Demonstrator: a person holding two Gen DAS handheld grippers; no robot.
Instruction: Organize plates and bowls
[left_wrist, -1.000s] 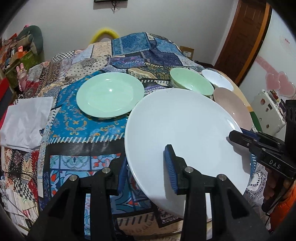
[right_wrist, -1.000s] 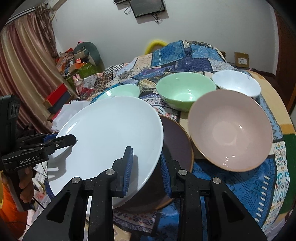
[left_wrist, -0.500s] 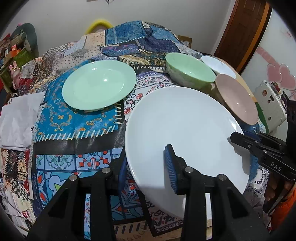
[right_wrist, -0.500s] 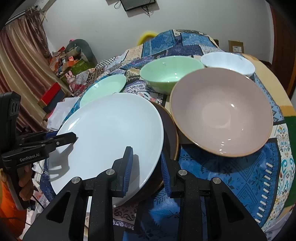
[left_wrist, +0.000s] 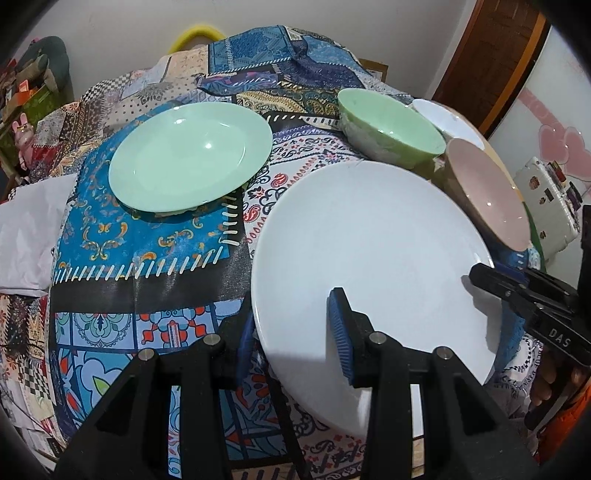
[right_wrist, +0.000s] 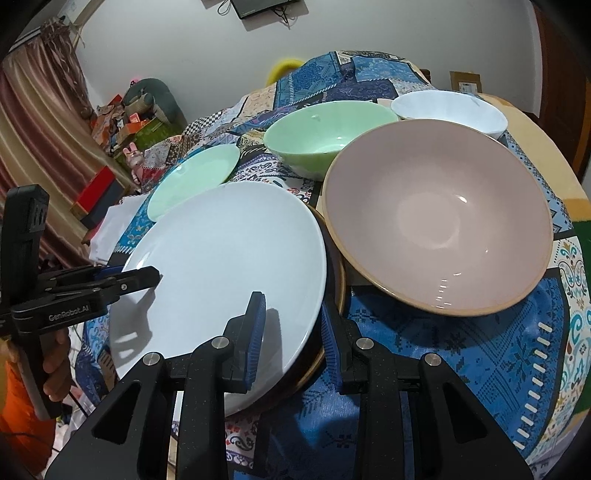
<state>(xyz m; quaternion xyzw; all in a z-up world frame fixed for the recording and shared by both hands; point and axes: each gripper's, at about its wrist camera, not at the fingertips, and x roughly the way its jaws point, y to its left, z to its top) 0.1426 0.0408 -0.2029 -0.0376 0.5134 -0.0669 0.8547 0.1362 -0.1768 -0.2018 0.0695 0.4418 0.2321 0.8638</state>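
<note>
Left gripper (left_wrist: 293, 332) grips the near-left rim of the white plate (left_wrist: 369, 251), one finger over the face, one beneath. Right gripper (right_wrist: 291, 332) pinches the opposite rim of the same plate in like manner. Both tongs are clenched on it; the plate is carried level between them, above the table's near edge.

Under the plate's right side, a dark brown plate (right_wrist: 338, 280) with a pale rim shows in the right wrist view; whether the two touch cannot be told.

Just beyond, toward the table's right edge, the pink bowl (right_wrist: 436, 218) sits on the patterned cloth (left_wrist: 147, 258). Farther back stand the green bowl (right_wrist: 325, 136) and the white bowl (right_wrist: 450, 109). The green plate (left_wrist: 188, 155) lies toward the left side, well apart from the white plate.

Handling judgement: the white plate looks glazed, rigid, breakable and slippery. A rim hold on opposite sides is sound, and grip should be kept even, since a tilt could let it slide out.

Against the frames one second ago: both cameras now sit closer to the far crockery, the bowls and green plate looming larger, and the white plate covers more of the brown one. The grips appear unchanged.
</note>
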